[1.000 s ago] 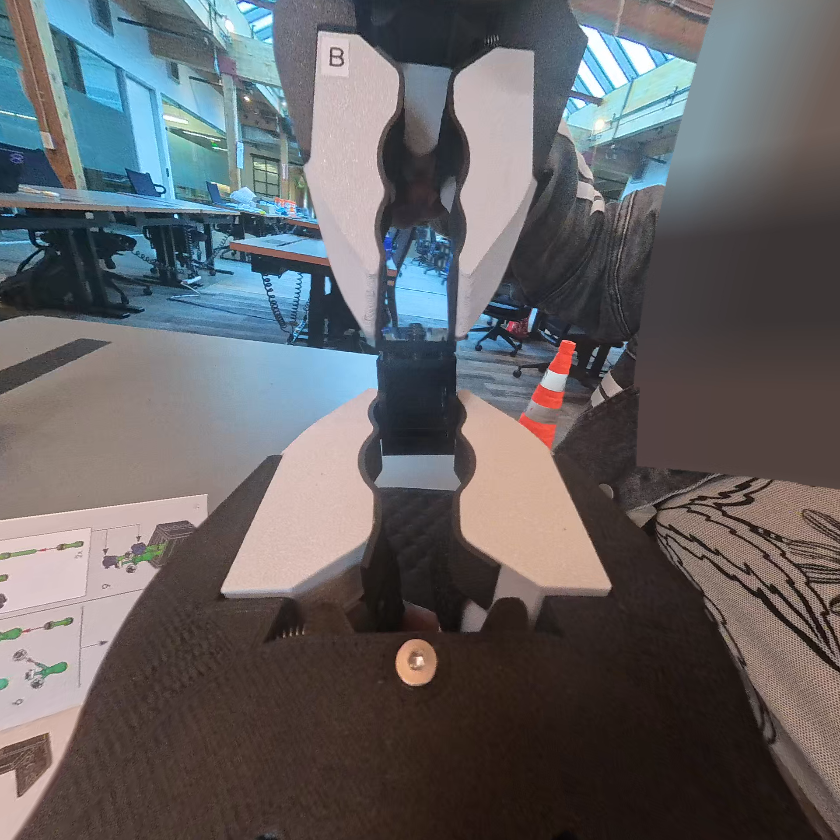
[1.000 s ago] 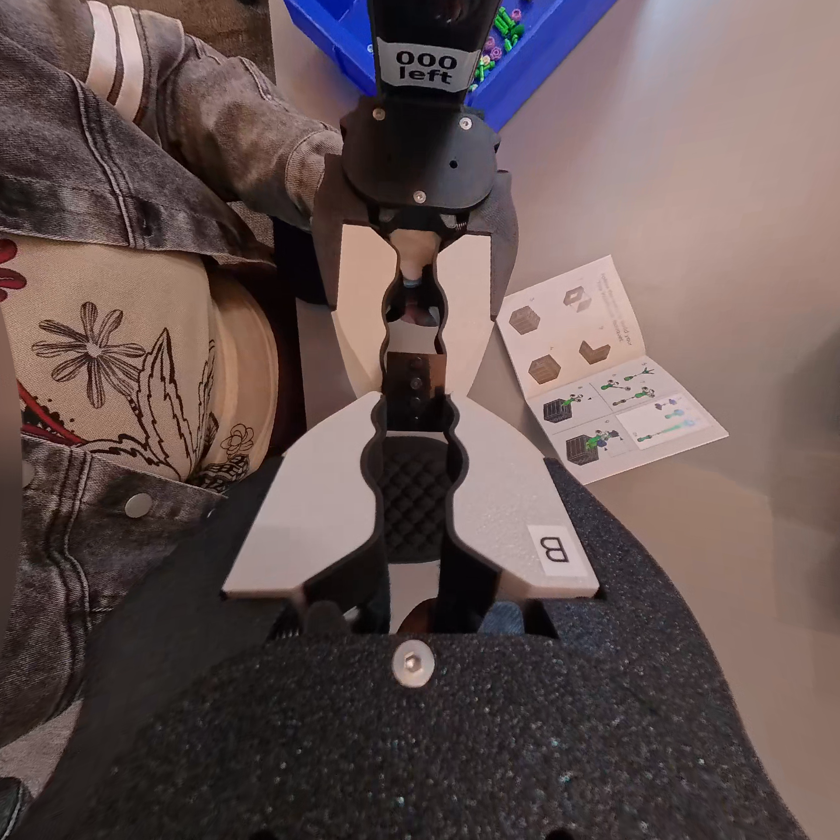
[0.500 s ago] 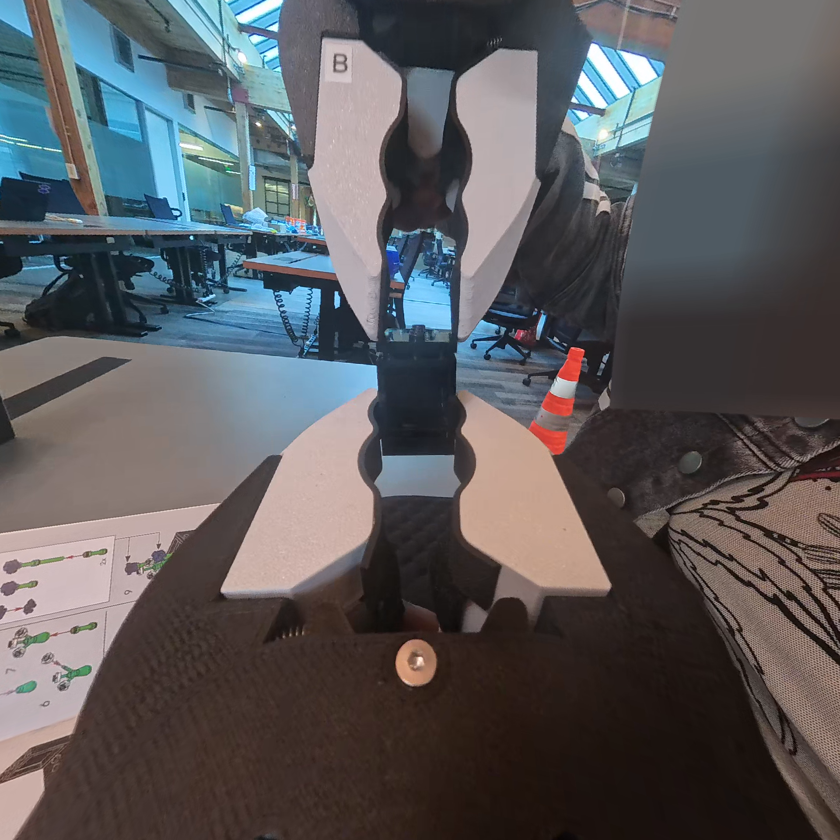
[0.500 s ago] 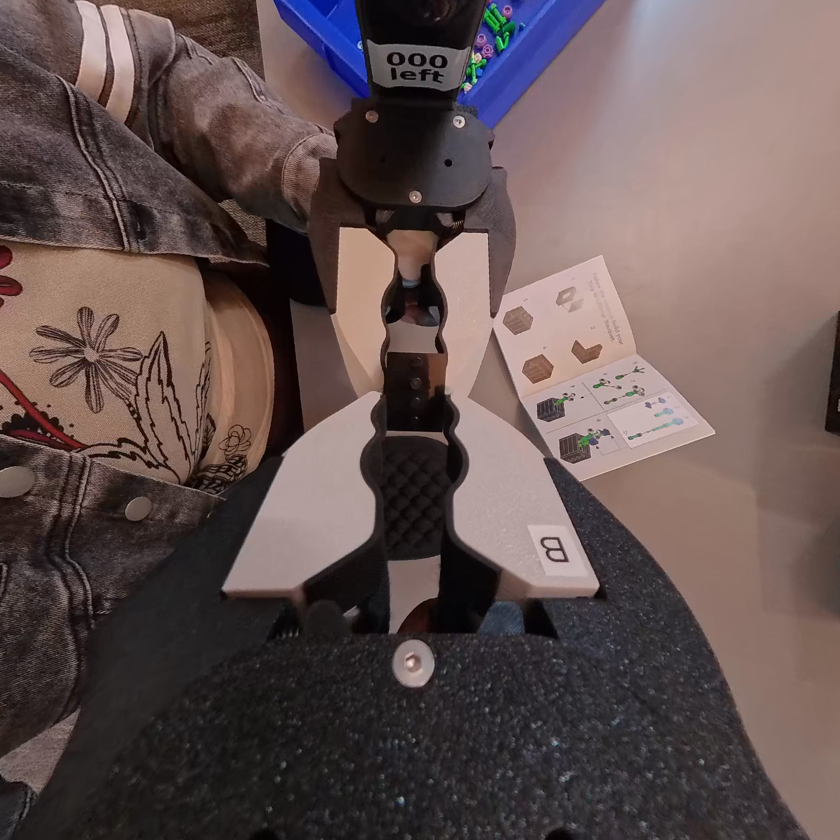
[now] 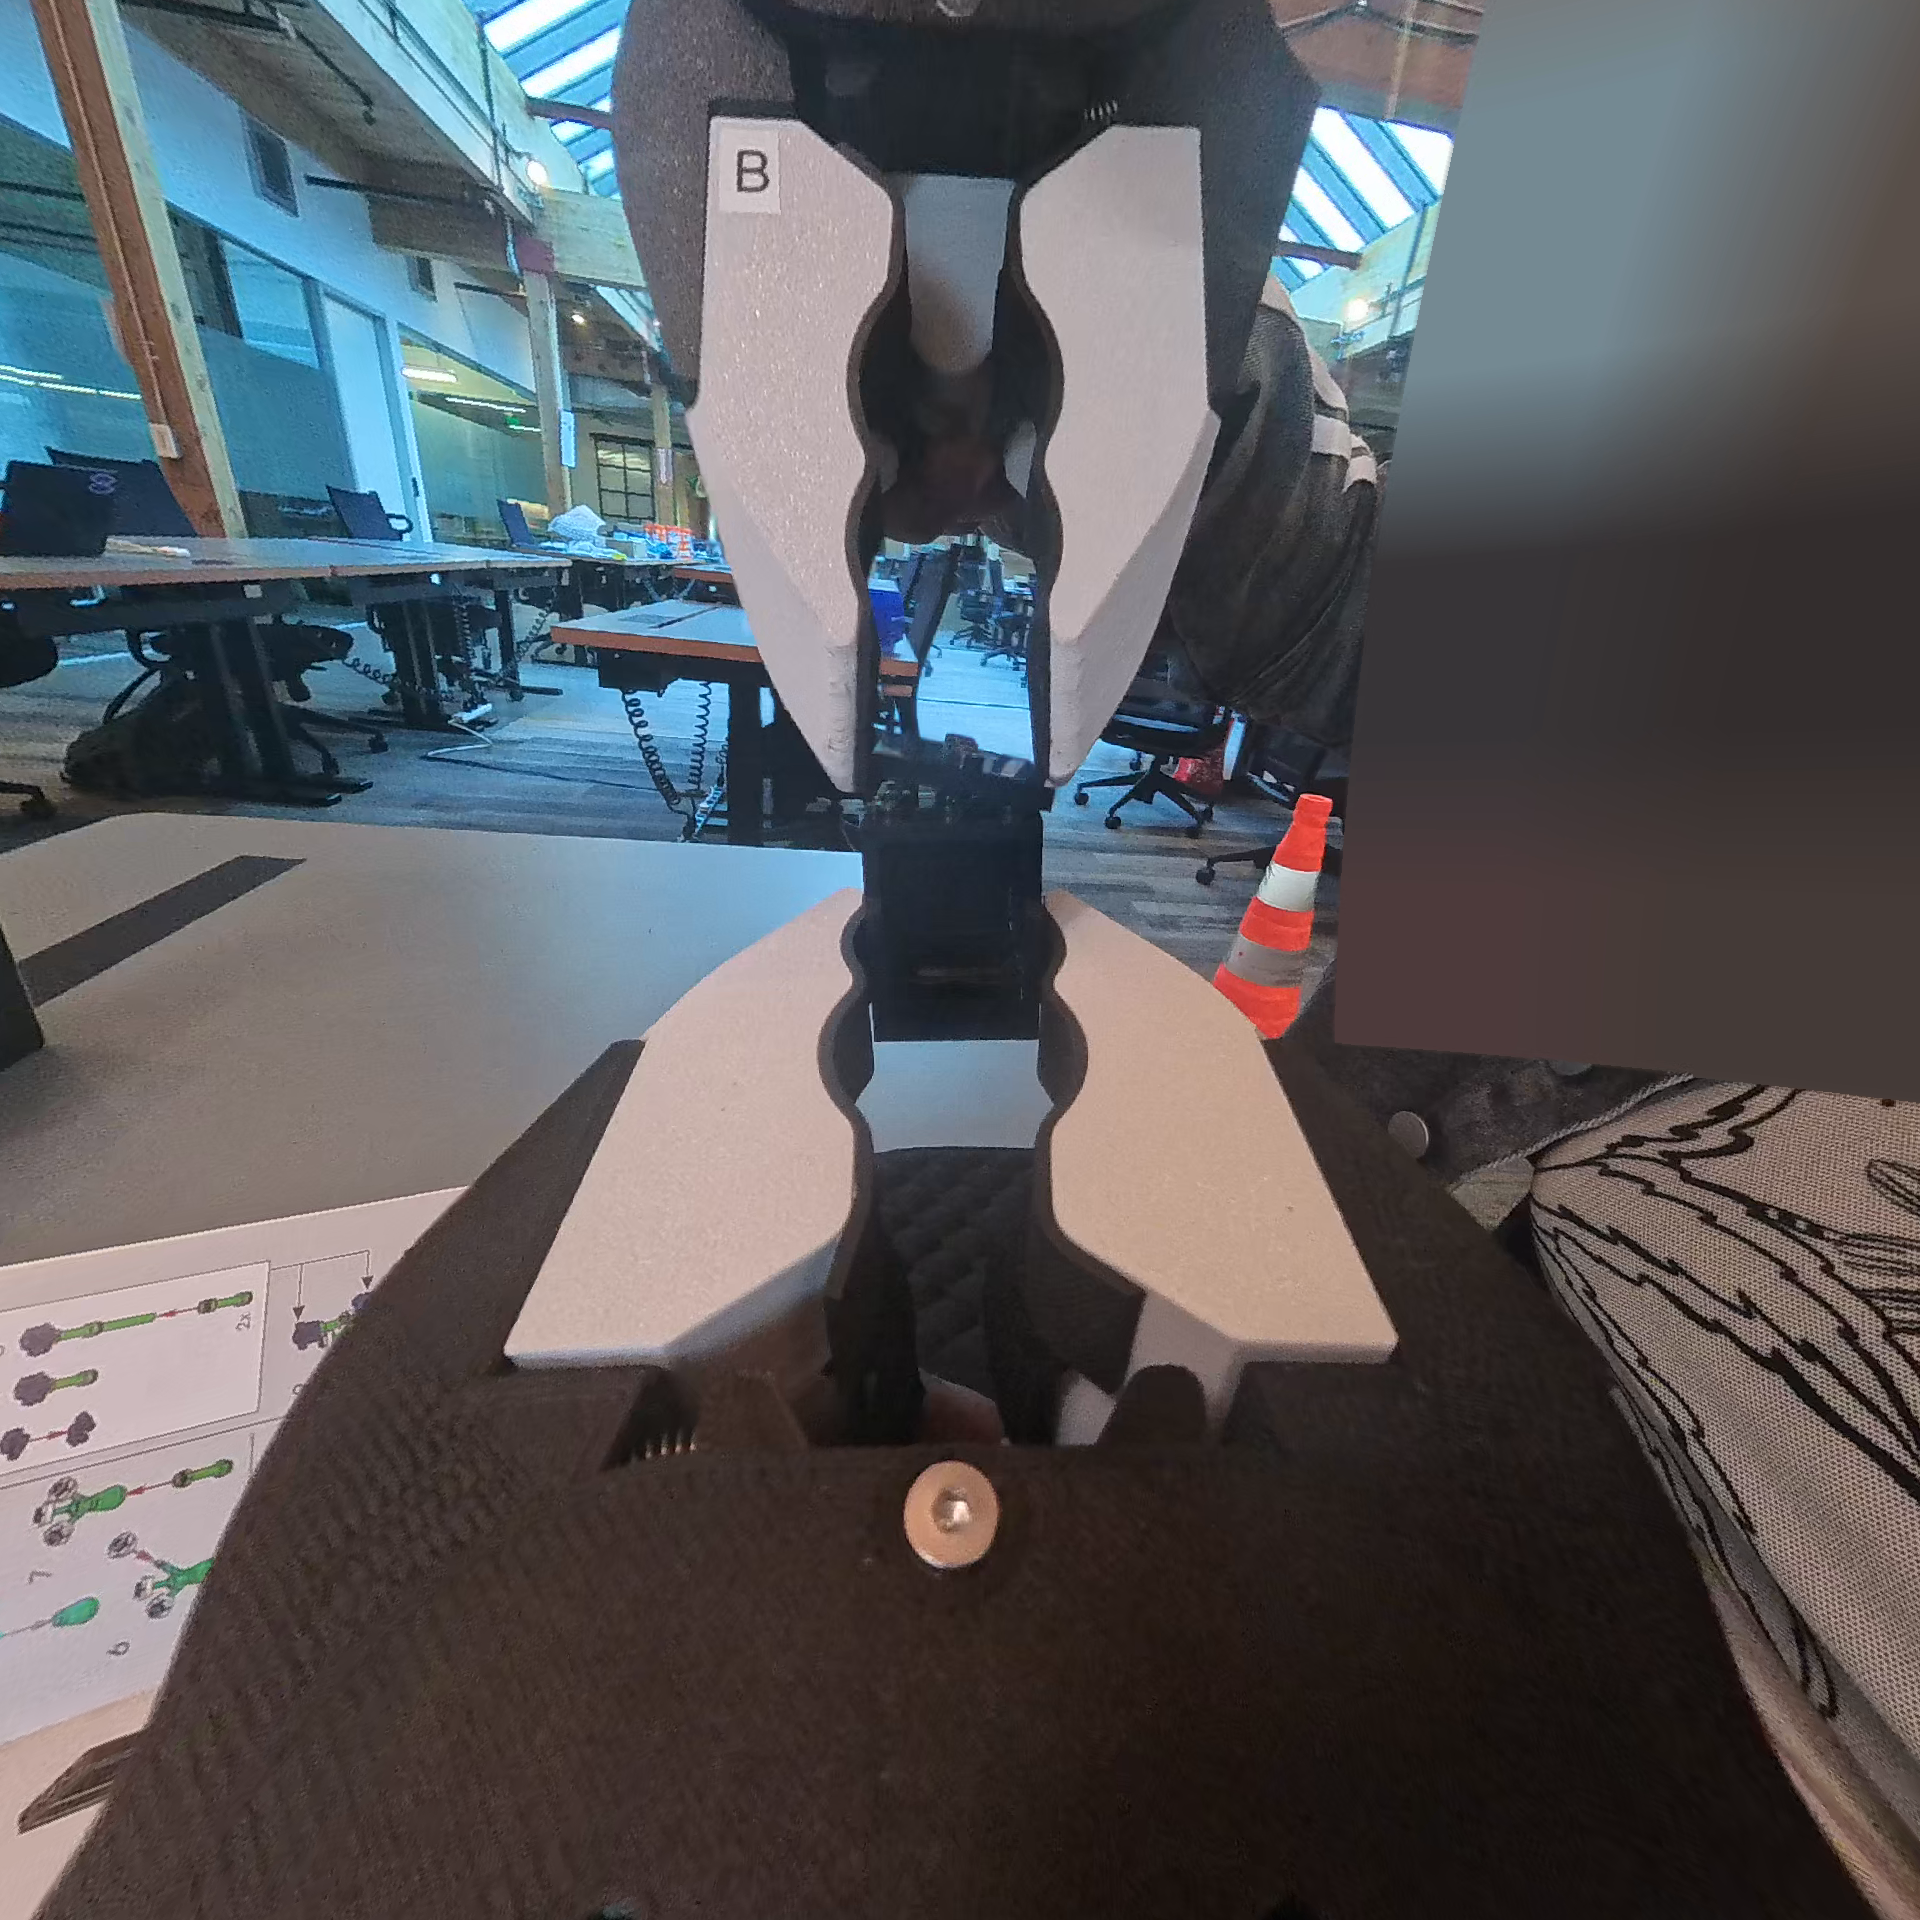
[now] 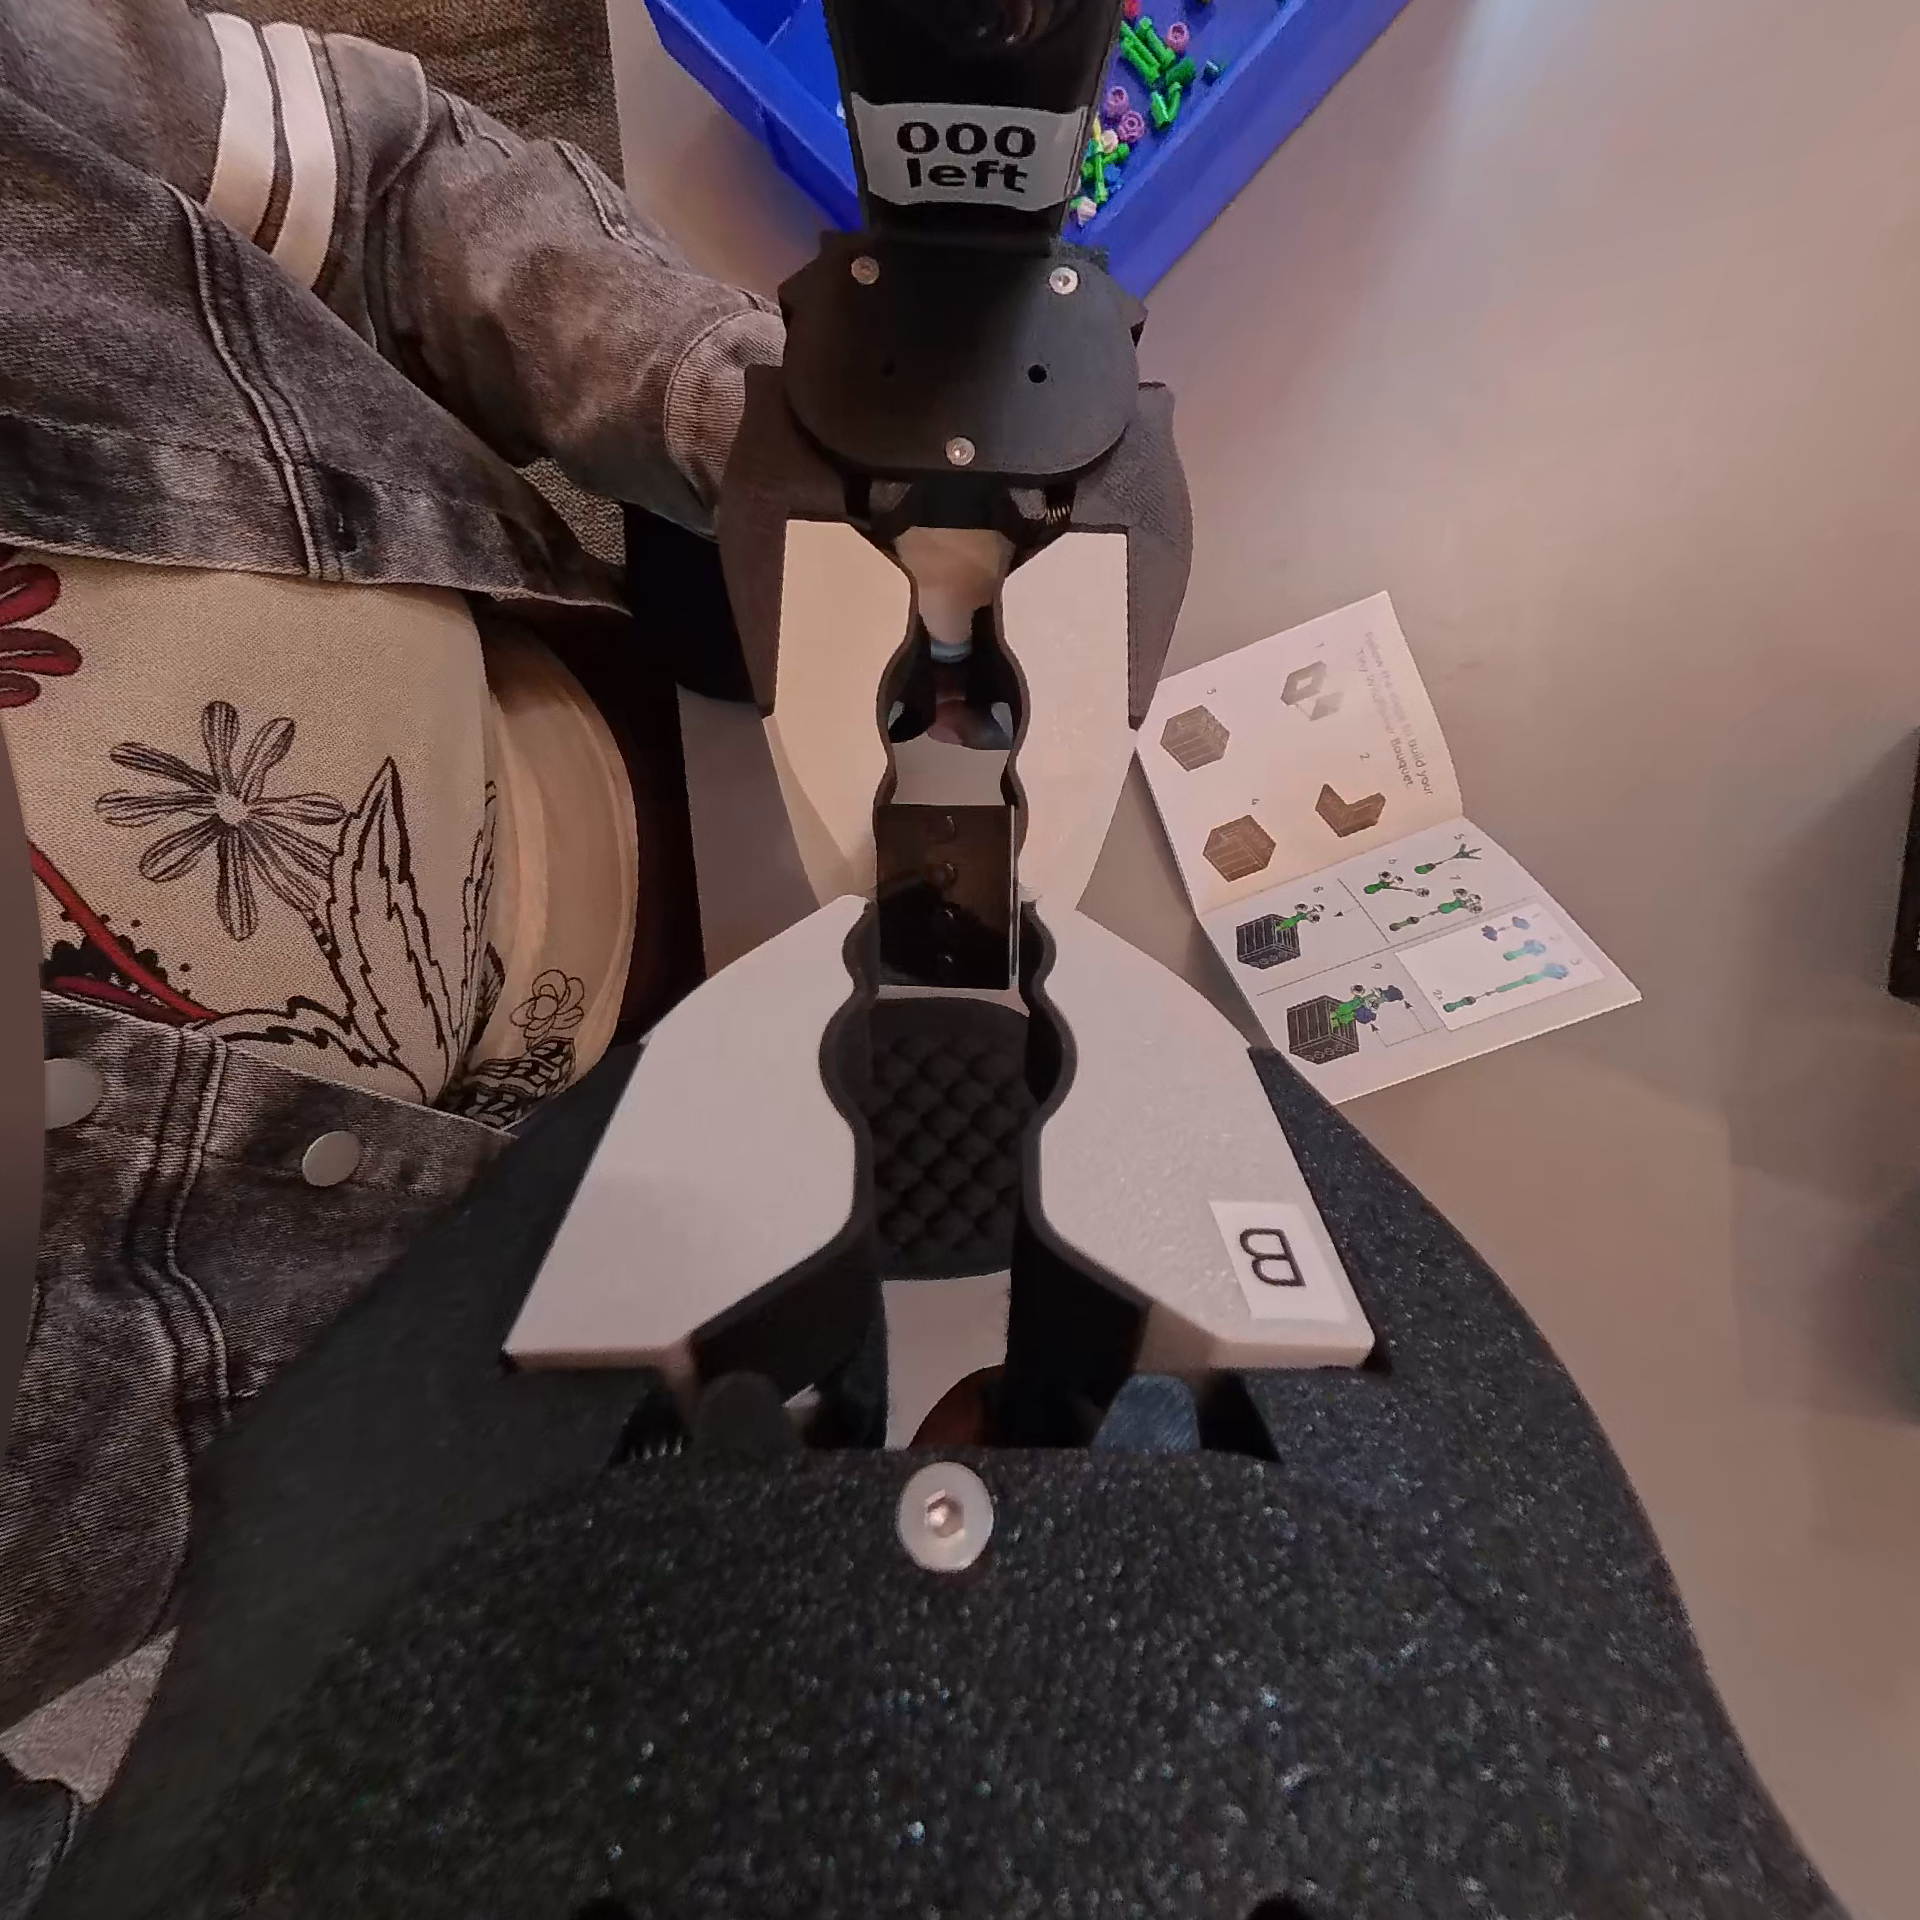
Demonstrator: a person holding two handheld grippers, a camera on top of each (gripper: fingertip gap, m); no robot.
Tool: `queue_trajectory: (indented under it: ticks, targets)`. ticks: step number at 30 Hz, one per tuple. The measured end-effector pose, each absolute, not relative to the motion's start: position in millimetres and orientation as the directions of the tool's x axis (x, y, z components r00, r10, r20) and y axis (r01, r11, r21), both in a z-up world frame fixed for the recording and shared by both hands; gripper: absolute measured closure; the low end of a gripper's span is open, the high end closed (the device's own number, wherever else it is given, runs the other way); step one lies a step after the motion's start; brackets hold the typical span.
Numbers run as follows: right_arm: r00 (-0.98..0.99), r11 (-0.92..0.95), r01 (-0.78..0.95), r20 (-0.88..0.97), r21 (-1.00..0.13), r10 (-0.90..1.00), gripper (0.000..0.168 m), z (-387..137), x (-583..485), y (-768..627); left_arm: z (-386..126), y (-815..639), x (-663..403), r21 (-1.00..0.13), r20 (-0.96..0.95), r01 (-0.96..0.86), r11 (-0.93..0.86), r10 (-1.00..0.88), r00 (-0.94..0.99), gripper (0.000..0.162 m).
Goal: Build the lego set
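A black lego block [image 5: 951, 883] with studs is held in the air between my two grippers, which face each other tip to tip. In the left wrist view my left gripper [image 5: 951, 920] is shut on the block's lower part. My right gripper [image 5: 951, 774] comes in from above, shut on its studded top. In the right wrist view my right gripper [image 6: 945, 920] is shut on the near end of the block [image 6: 945, 862], and my left gripper [image 6: 945, 878] grips the far end. I cannot tell whether it is one piece or two pressed together.
An open instruction booklet [image 6: 1382, 862] lies on the grey table [image 6: 1558, 468], also in the left wrist view [image 5: 135, 1455]. A blue bin [image 6: 1195, 208] of small green and purple pieces stands beyond it. The person's denim sleeve [image 6: 312, 364] is at left. A dark object [image 6: 1907, 862] sits at the right edge. Both grippers' tips are close together, under 4 cm apart.
Both grippers stay shut on the black block. The pair has shifted slightly over the table, so the booklet has slid a little in both views.
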State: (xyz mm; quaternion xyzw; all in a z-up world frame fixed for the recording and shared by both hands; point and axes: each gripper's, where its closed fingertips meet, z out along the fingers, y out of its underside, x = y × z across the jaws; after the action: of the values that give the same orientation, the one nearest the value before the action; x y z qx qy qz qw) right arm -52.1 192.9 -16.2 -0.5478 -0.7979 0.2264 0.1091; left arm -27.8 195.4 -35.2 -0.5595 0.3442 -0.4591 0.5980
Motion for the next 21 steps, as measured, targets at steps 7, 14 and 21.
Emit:
queue_trajectory:
  ticks: [7,14,21]
  targets:
    - [-0.374,0.295,0.825,-0.075,-0.483,0.924,0.142,-14.0,-53.3,194.0,-34.1,194.9,-28.1,-0.985,0.094,0.165,-0.039,-0.935,0.341,0.134]
    - [-0.384,0.301,0.817,-0.075,-0.492,0.920,0.142,-11.9,-54.8,192.7,-31.8,193.0,-27.8,-0.985,0.083,0.173,-0.026,-0.939,0.333,0.134]
    - [-0.394,0.305,0.812,-0.081,-0.498,0.916,0.141,-11.7,-54.7,190.0,-30.7,192.9,-28.7,-0.985,0.079,0.174,-0.020,-0.939,0.335,0.134]
